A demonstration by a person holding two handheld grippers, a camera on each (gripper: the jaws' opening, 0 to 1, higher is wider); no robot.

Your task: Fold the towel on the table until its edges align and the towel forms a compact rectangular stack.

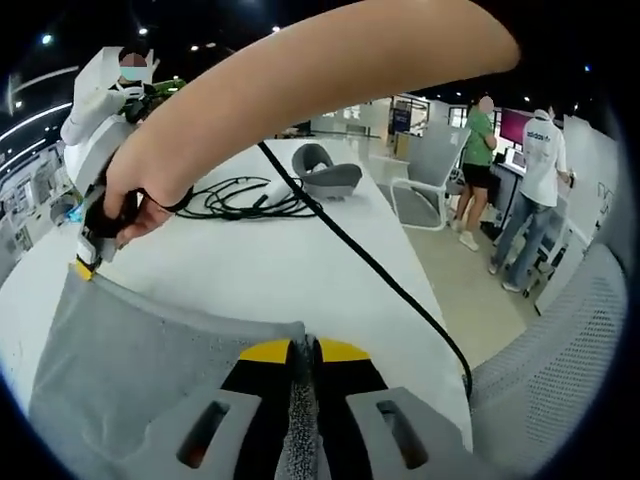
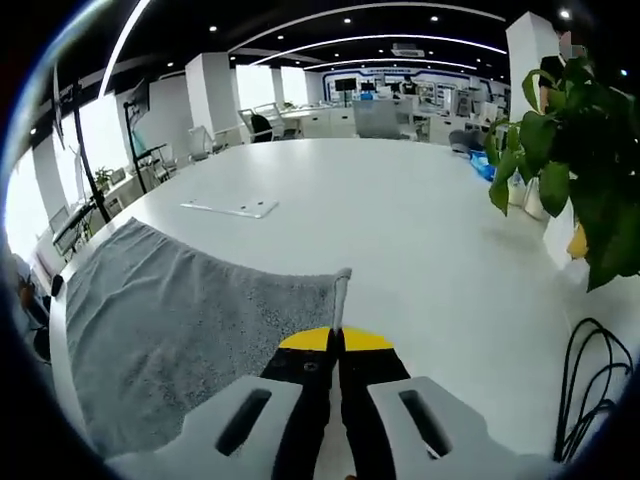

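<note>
Together, both grippers hold one grey towel over a white table, one corner each.

Towel: grey terry cloth (image 2: pixel 190 320); in the right gripper view it lies spread flat on the table to the left of the jaws, with one corner lifted and pinched; in the left gripper view it sags as a grey sheet between the two grippers.

Left gripper: yellow-tipped black jaws (image 1: pixel 303 352) pressed together on a fold of the towel, which runs down between them; no gap between the jaws.

Right gripper: yellow-tipped black jaws (image 2: pixel 336 338) pressed together on a thin upright strip of the towel's corner; seen again in the left gripper view at upper left, held in the person's hand (image 1: pixel 130 205), its yellow tip gripping the far corner of the towel.

Arm: the person's bare forearm (image 1: pixel 330 75) crosses the top of the left gripper view.

Table: large, white, smooth (image 2: pixel 400 200); the towel lies near its left edge in the right gripper view.

Cables: a black coil (image 1: pixel 240 197) lies on the table beyond the towel; one black cable (image 1: pixel 370 262) runs from it to the table's near edge.

Plant: green leaves (image 2: pixel 570 150) at the right of the right gripper view.

Paper: a flat white sheet (image 2: pixel 232 208) on the table beyond the towel.

Background: an open office; two people (image 1: pixel 505 170) stand far right in the left gripper view.
</note>
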